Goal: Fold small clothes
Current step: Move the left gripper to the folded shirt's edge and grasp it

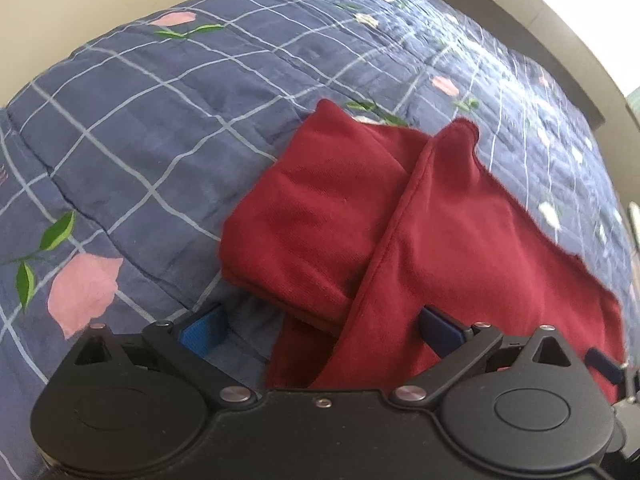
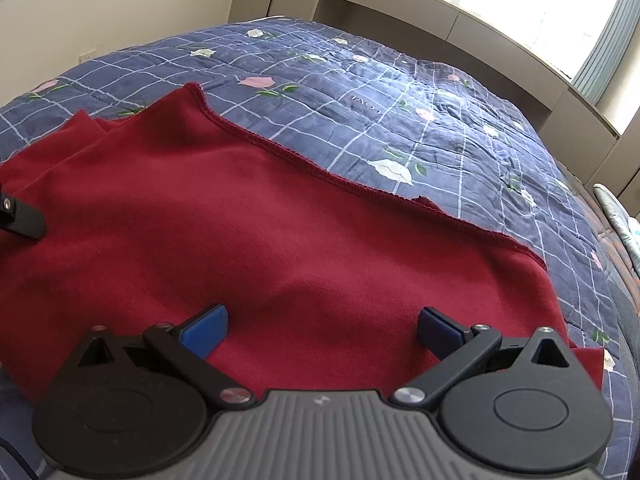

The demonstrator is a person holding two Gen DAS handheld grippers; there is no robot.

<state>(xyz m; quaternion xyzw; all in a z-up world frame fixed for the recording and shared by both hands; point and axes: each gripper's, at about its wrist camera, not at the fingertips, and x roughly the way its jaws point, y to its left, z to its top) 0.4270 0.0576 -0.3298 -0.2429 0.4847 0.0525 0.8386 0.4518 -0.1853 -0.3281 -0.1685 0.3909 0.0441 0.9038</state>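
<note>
Blue-padded fingers of the left gripper (image 1: 322,330) stand wide apart and hold nothing; a raised ridge of the dark red garment (image 1: 400,216) runs forward from between them, its cloth reaching the inner side of the right-hand finger. Ahead and slightly to the left of these tongs, part of the garment lies folded over in a thick, doubled layer. The right gripper (image 2: 322,330) is likewise spread wide and empty, hovering low over a flat stretch of the same garment (image 2: 240,220), whose stitched hem runs across just beyond it. Around the cloth on every side spreads a navy checked quilt (image 1: 140,140) printed with pink and white flowers. Beyond the quilt stand a beige wall and a bright window (image 2: 540,8).
</note>
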